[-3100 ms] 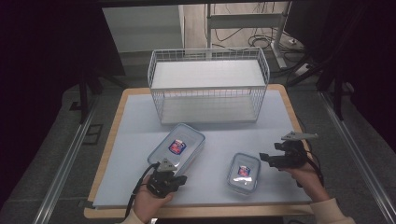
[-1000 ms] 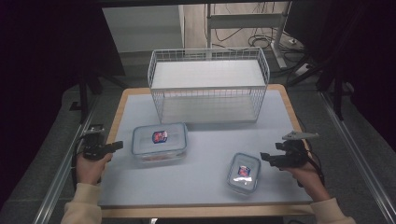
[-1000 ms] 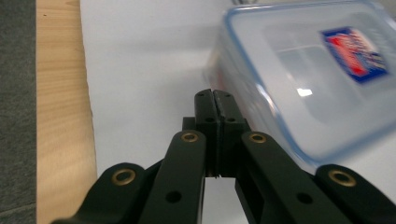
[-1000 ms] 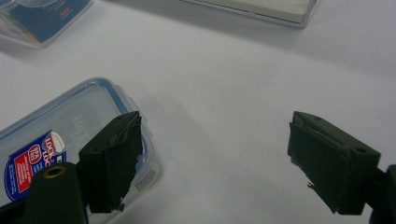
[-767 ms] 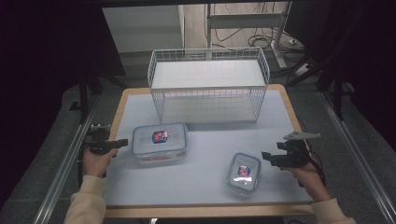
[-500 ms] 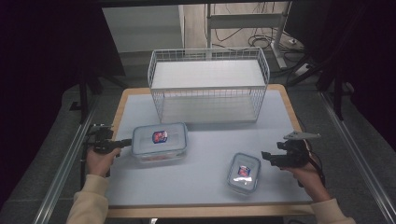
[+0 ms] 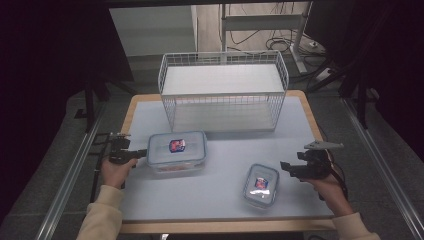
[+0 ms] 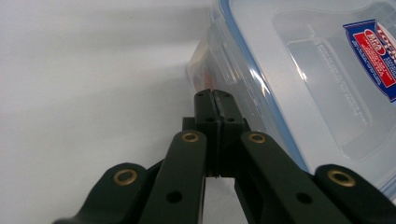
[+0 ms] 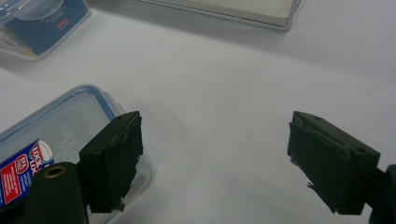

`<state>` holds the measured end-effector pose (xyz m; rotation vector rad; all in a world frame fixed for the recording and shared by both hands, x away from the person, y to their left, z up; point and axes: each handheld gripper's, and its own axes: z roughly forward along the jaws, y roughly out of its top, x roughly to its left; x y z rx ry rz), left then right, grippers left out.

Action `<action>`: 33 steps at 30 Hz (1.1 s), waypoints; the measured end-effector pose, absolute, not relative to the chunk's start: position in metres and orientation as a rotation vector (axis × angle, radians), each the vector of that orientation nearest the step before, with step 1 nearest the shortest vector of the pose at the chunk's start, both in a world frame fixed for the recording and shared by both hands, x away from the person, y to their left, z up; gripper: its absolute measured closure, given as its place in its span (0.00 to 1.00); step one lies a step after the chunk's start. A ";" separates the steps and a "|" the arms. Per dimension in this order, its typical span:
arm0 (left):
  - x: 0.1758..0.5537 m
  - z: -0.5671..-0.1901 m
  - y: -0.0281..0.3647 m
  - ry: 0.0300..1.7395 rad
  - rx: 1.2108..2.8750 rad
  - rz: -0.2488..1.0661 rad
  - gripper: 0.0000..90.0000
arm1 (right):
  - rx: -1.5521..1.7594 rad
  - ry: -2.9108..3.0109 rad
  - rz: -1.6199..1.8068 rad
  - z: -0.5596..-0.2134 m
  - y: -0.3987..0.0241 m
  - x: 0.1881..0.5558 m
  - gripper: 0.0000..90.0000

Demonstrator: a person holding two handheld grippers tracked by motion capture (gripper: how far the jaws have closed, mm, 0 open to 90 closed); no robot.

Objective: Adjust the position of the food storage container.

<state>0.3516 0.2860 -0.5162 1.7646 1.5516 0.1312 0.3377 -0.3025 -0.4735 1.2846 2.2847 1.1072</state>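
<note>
Our closed left gripper (image 8: pixel 212 100) nudges the big box (image 7: pixel 176 151) at centre-left; pushing off-centre could spin it, we judge.

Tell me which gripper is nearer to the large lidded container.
Left. The left gripper, jaws shut, has its tips at the left end of the large container. The right gripper, jaws open, sits far to its right, beside the small container.

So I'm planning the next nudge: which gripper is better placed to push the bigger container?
Left. The left gripper, jaws shut, sits at the end of the bigger container. The right gripper hangs open beside the smaller container.
</note>
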 end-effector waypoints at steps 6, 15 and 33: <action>0.360 -0.516 0.272 1.526 1.779 0.126 1.00 | 1.291 2.287 1.102 -0.474 -0.303 0.337 0.20; 0.369 -0.515 0.242 1.472 1.809 0.092 1.00 | 1.289 2.297 1.095 -0.476 -0.302 0.338 0.20; 0.383 -0.514 0.180 1.379 1.861 0.026 1.00 | 1.284 2.305 1.090 -0.477 -0.302 0.338 0.20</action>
